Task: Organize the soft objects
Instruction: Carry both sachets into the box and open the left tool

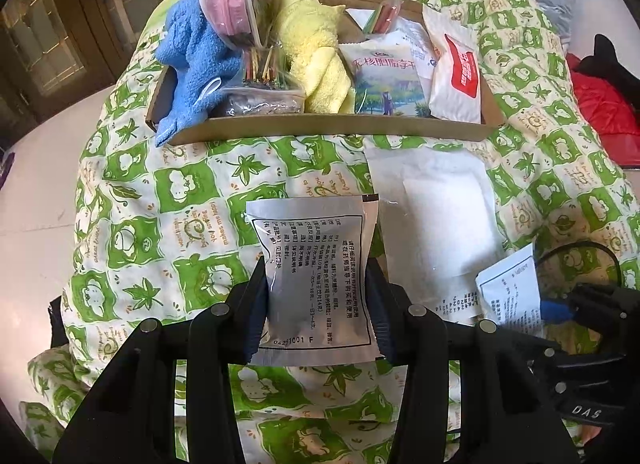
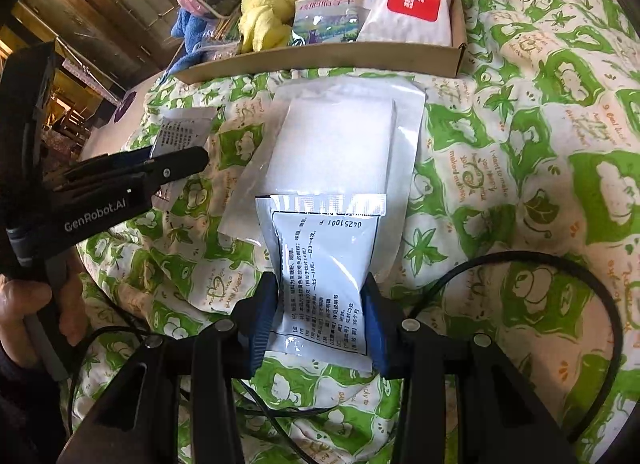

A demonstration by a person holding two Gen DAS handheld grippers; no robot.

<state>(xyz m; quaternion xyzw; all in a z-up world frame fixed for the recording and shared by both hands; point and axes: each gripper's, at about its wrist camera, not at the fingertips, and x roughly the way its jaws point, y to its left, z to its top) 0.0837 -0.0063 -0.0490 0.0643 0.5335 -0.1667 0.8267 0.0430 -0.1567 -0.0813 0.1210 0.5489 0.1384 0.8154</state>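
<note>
My left gripper point(image 1: 318, 304) is shut on a silver sachet point(image 1: 316, 264) printed with black text, held above the green-and-white quilt point(image 1: 160, 192). My right gripper point(image 2: 320, 316) is shut on a second, matching sachet point(image 2: 324, 264). A flat white pouch point(image 2: 336, 144) lies on the quilt between the grippers and the cardboard tray point(image 1: 320, 128). The tray holds a blue towel point(image 1: 188, 60), a pink pouch point(image 1: 236, 4), a yellow towel point(image 1: 316, 60), a snack packet point(image 1: 384, 80) and a white packet with a red label point(image 1: 456, 80). In the right wrist view the left gripper point(image 2: 188, 162) shows at the left.
A black cable point(image 2: 520, 264) loops over the quilt at the right. A person's hand point(image 2: 28, 304) grips the left tool's handle. A red and black garment point(image 1: 604, 100) lies beyond the quilt's right edge. Dark wooden furniture point(image 1: 60, 24) stands at the far left.
</note>
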